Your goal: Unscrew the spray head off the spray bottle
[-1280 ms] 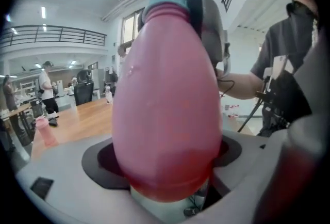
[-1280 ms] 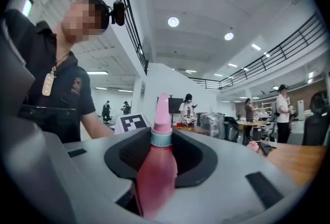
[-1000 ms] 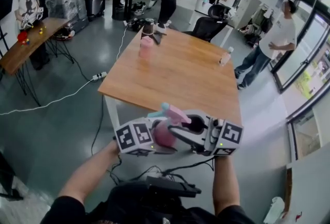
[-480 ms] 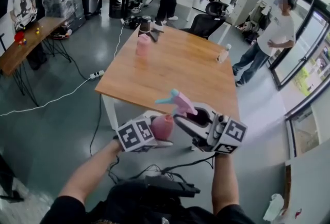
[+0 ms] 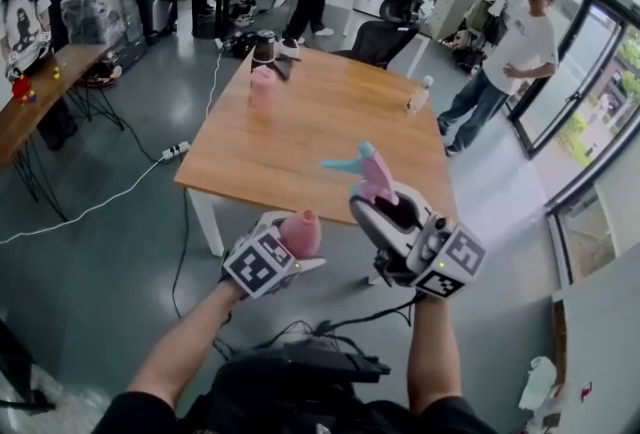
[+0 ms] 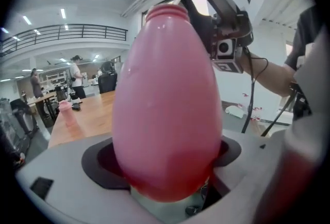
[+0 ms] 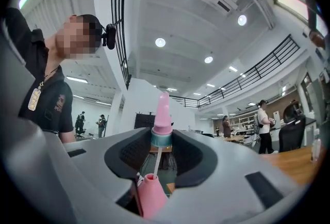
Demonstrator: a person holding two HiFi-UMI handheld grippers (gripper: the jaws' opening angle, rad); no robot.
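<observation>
Head view steeply down; left gripper view and right gripper view close-up, spray bottle [image 5: 300, 234] common to all.

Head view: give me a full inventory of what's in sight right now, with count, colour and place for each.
spray bottle: one, pink, in the left gripper, head off
spray head: one, pink and teal, in the right gripper, above the bottle
table: one, wooden, ahead
cup: one, pink, table's far left end
flask: one, dark, behind the cup
small bottle: one, clear, table's right edge
office chair: one, black, beyond the table
cable: one, white, on the floor at left
people: several, standing around the room
left gripper: shut on the spray bottle
right gripper: shut on the spray head
</observation>
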